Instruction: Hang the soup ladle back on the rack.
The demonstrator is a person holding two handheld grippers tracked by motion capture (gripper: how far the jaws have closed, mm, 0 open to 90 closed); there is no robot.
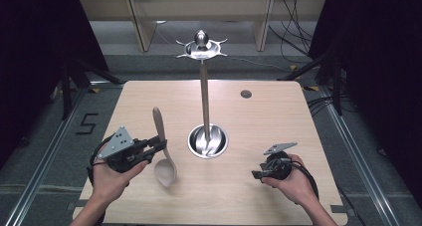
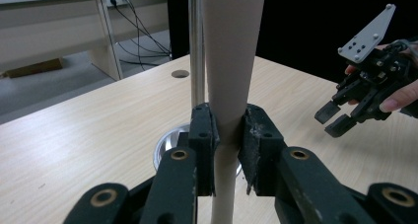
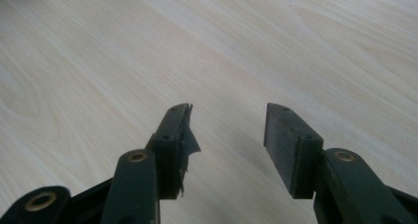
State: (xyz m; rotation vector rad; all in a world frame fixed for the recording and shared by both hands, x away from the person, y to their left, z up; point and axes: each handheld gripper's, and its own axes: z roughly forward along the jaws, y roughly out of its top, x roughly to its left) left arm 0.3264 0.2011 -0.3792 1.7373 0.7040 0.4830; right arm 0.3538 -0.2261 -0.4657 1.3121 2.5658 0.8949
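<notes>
A wooden spoon (image 1: 161,146) hangs upright over the table's left half, bowl down and handle up. My left gripper (image 1: 160,145) is shut on its handle, and in the left gripper view both pads pinch the pale handle (image 2: 229,76). A metal utensil stand (image 1: 204,86) rises from a round steel base (image 1: 208,141) at the table's middle, with hooks around its top (image 1: 201,48). My right gripper (image 1: 257,174) hovers low at the front right, seen too in the left gripper view as the right gripper (image 2: 335,119). Its jaws stand open over bare wood, the right gripper (image 3: 227,130) holding nothing.
The light wooden table (image 1: 278,121) has a small round hole (image 1: 246,93) near its far right corner. Black cables lie on the floor behind it. Wooden furniture legs stand at the back.
</notes>
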